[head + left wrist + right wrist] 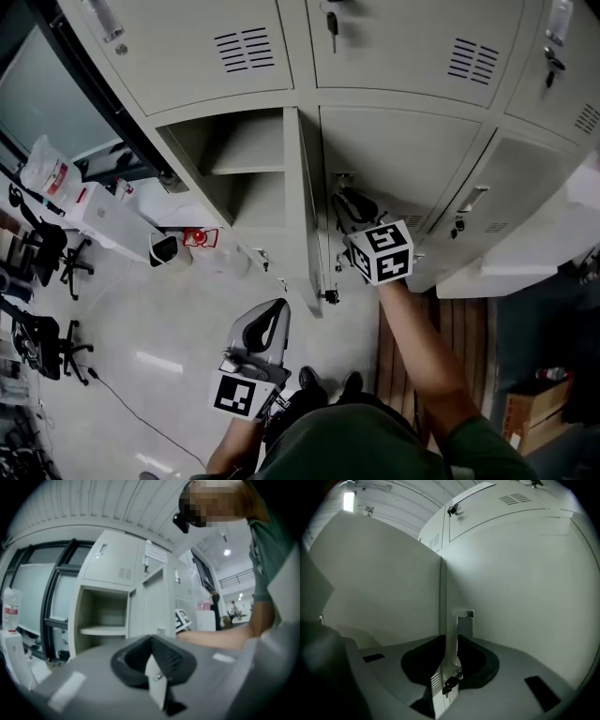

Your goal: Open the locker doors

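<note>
Judging by the head view, one lower locker (246,169) is recorded open, its shelf (246,170) exposed. The adjoining door (403,150) appears shut, as do the others, so most of the task is left. The right gripper (345,208) is clamped on that door's handle (464,620), a narrow bright metal strip. The left gripper (270,323) is held low, jaws together and empty. Doors are flat, pale painted steel with louvred vents (244,49).
</note>
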A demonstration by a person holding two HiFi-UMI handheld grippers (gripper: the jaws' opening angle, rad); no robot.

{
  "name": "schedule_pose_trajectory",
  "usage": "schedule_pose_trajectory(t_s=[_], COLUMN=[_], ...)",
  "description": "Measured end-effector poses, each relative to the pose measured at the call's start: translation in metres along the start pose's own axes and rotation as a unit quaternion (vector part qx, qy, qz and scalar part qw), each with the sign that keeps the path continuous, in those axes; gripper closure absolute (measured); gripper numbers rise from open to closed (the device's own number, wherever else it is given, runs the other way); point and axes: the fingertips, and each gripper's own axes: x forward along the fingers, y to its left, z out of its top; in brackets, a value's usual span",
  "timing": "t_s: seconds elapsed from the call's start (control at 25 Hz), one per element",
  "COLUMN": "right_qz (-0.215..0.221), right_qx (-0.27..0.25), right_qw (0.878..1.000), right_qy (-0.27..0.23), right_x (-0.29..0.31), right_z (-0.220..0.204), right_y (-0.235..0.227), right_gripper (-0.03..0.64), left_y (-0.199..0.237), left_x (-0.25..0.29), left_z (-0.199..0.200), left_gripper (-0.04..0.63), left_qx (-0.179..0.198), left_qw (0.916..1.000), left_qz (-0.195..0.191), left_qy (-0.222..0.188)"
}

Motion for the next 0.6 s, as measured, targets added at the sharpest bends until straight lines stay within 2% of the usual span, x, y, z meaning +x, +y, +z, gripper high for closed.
schedule_pose_trajectory(t_s=[0.32,0.6], right_qz=[-0.005,0.038], right_qx=[-0.012,-0.018], right_qw=[1.0,0.999], right_qy=[0.009,0.003], right_x=[0.019,-0.01], right_z=[-0.013,-0.017], right_y=[-0.006,0.012], right_gripper=[0.572,0.589], left_y=[0.002,-0.001], left_x=[0.001,-0.005], left_z=[-0.009,-0.012], left_gripper=[0.592,0.592], left_qx=[-0.01,-0.013], left_qw=[0.9999,0.9999], left_qz=[0.002,0.008], left_qy=[0.004,0.003])
